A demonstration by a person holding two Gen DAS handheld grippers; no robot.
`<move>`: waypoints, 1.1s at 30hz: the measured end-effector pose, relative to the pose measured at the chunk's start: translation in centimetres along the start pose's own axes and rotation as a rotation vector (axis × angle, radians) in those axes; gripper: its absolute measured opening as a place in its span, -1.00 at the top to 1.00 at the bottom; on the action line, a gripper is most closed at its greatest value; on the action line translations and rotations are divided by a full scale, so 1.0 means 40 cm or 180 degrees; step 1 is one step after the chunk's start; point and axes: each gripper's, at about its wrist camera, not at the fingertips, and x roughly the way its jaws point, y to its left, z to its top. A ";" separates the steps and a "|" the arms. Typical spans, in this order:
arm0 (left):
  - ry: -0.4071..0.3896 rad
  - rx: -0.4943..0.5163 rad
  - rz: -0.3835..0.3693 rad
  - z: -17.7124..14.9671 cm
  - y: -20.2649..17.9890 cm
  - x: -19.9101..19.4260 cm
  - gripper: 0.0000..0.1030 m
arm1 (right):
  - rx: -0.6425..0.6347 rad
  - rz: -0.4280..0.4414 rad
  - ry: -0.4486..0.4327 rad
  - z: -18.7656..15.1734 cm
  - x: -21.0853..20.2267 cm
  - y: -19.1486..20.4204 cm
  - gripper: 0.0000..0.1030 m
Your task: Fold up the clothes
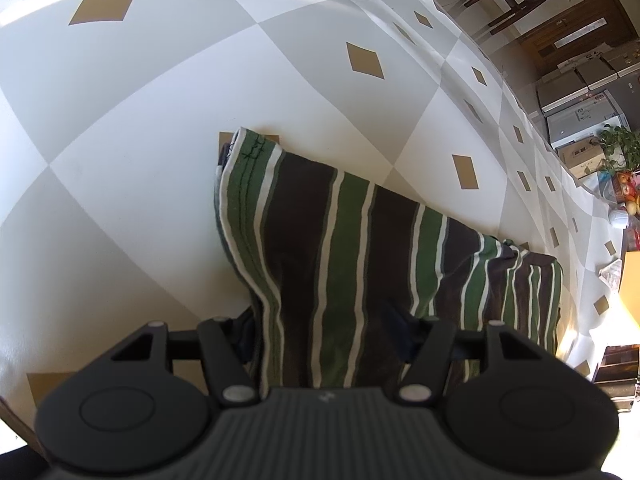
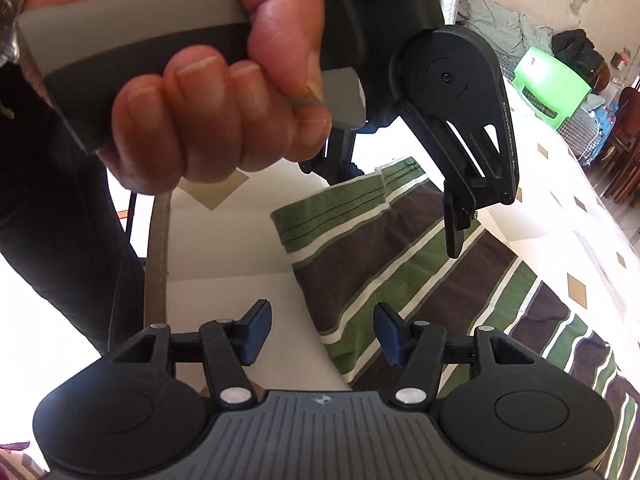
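A shirt (image 1: 352, 232) striped green, dark brown and white lies on the checked tablecloth, its stitched hem along its left edge. My left gripper (image 1: 320, 312) hangs over the near end of it, jaws apart. The hem edge runs beside one finger and the other finger (image 1: 400, 320) stands over the fabric. In the right wrist view the shirt (image 2: 400, 272) spreads flat to the right. A hand (image 2: 216, 112) holds the left gripper (image 2: 394, 216) above the hem corner. My right gripper (image 2: 323, 332) is open, its blue pads (image 2: 256, 332) apart above the shirt's near edge, pinching nothing.
The tablecloth (image 1: 160, 100) is grey and white with tan diamonds. Its brown near edge (image 2: 158, 260) runs beside a person's dark trousers (image 2: 60, 200). Chairs (image 1: 504, 4), boxes, a plant (image 1: 618, 148) and a green stool (image 2: 552, 80) stand beyond the table's far side.
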 end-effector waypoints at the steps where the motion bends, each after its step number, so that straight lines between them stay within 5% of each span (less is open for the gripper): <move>1: 0.0002 0.0009 -0.0001 0.000 -0.001 0.000 -0.13 | -0.0001 -0.0008 0.0007 0.000 0.003 0.001 -0.08; 18: 0.0040 0.0067 -0.0173 -0.002 -0.007 -0.015 -0.13 | -0.0126 -0.0387 -0.0141 0.004 0.049 -0.001 -0.08; 28: 0.0065 0.0033 -0.0232 -0.001 -0.001 -0.017 -0.14 | 0.0148 -0.0281 -0.0185 -0.003 0.041 -0.042 0.33; 33: 0.0058 -0.0028 -0.0283 0.002 0.006 -0.021 -0.14 | 0.0093 -0.0285 -0.0212 -0.008 0.031 -0.036 0.32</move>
